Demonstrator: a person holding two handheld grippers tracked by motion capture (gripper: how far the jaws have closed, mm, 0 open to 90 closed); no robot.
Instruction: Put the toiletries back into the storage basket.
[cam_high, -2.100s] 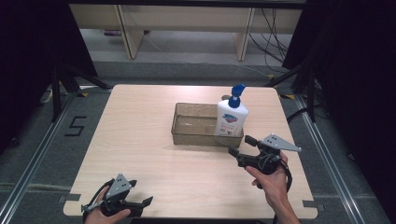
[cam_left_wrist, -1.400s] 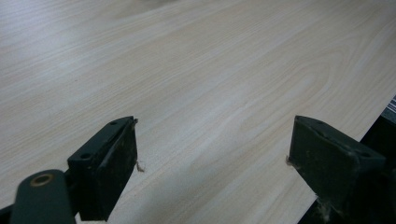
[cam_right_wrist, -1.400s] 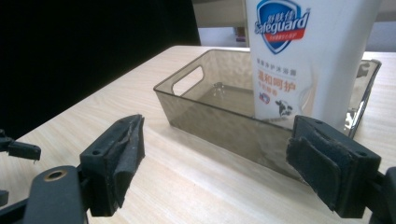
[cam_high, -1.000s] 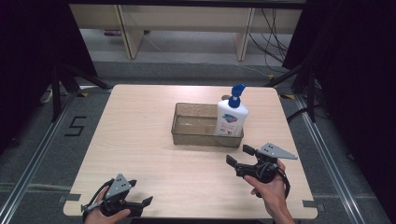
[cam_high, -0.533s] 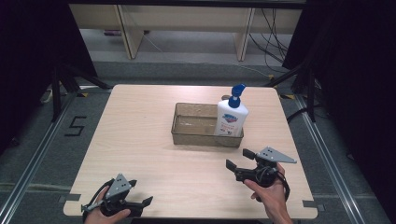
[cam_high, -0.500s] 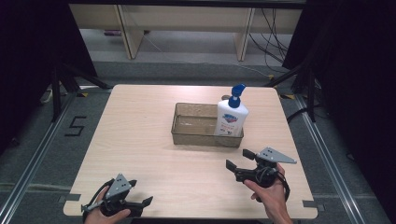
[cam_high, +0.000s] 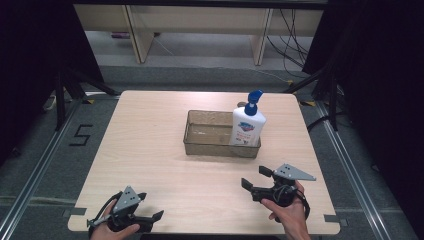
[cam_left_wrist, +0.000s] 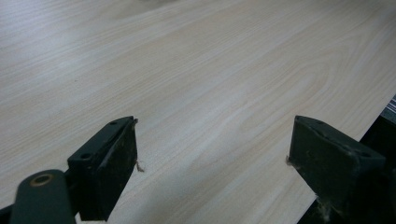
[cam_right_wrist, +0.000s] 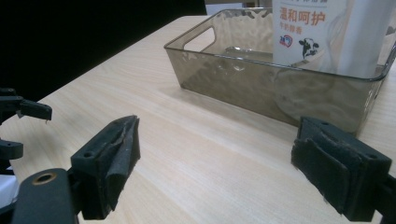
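A smoky clear plastic bin (cam_high: 205, 148) sits at the table's middle. Upright in its right end stands a white lotion bottle (cam_high: 247, 128) with a blue pump; up close I see the bottle (cam_right_wrist: 308, 32) and the bin's front wall (cam_right_wrist: 243, 86). My right gripper (cam_high: 254, 176) is held low over the table, in front of the bin's right end and apart from it; its jaws (cam_right_wrist: 215, 158) are open with nothing between them. By the near left corner my left gripper (cam_high: 150, 206) rests open and empty over bare wood (cam_left_wrist: 212, 158).
The light wooden table (cam_high: 150, 130) has bare room left of the bin and in front of it. Its near edge lies just under both hands. The other gripper (cam_right_wrist: 18, 126) appears at the left edge of the right gripper view. Dark floor, rails and shelving surround the table.
My right gripper has drawn back from the bin toward the near edge, empty, and has slowed almost to a stop. The left gripper, bin and bottle have not moved.
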